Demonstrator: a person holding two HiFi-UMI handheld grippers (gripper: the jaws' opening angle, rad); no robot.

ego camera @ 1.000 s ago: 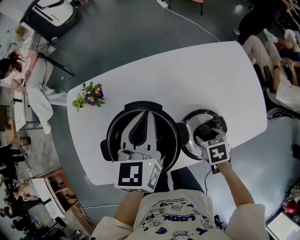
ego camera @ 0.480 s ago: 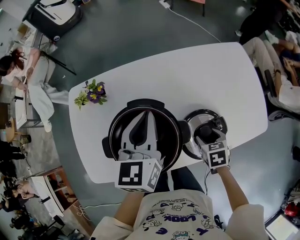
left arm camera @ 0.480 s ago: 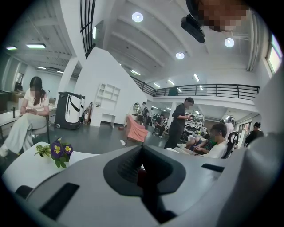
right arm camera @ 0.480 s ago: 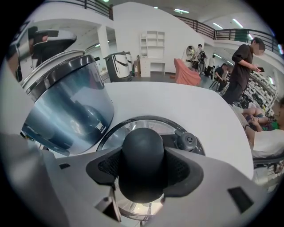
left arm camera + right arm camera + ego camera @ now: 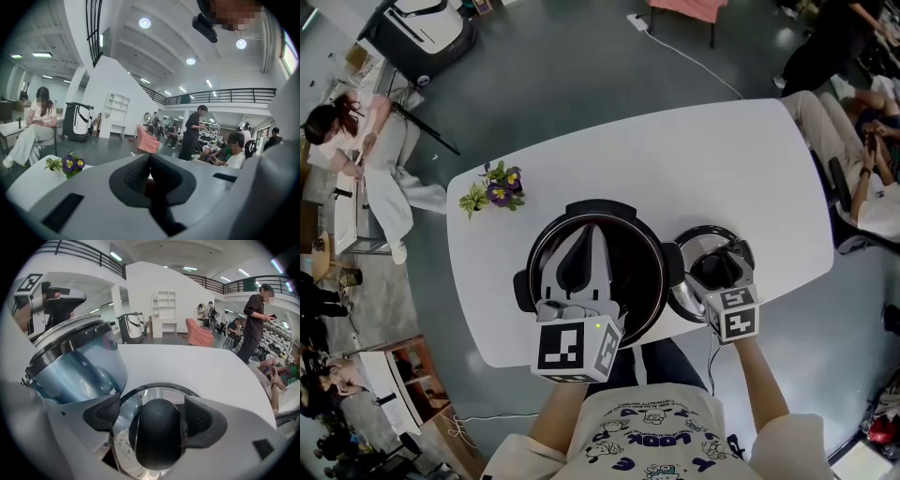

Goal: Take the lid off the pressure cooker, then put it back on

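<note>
Right gripper's [image 5: 157, 414] fingers have just spread, clear of the black round knob [image 5: 157, 439] between them. The shiny round steel lid [image 5: 701, 233] rests at the white desk's [image 5: 694, 159] near edge. Left gripper's [image 5: 150, 161] fingers are pressed together. Removal looks done; refitting remains.

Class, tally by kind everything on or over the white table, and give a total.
Pressure cooker: 1
Lid: 1
Flower sprig: 1
Grippers: 2, left gripper and right gripper
Total: 5
</note>
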